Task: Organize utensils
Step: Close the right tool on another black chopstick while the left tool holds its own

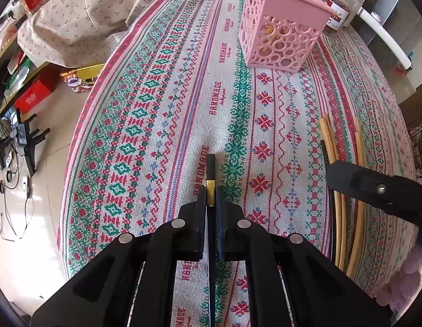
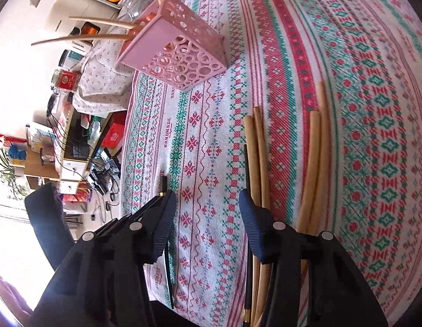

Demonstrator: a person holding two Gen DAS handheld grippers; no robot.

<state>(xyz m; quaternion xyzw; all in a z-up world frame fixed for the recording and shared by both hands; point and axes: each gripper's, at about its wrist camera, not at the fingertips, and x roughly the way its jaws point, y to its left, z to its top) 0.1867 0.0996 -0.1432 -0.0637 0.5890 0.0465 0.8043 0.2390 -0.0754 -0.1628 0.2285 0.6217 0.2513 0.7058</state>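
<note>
Clamped in left gripper (image 1: 210, 199): black gold-banded chopstick (image 1: 210, 169), bound next for far pink perforated basket (image 1: 281, 35); right gripper (image 2: 208, 218) agape, empty.

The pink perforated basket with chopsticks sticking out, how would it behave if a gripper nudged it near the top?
The pink basket looks like thin plastic full of holes, so probably light and likely to slide on the tablecloth. The wooden chopsticks lean far past its rim, so a high push might tip it.
</note>
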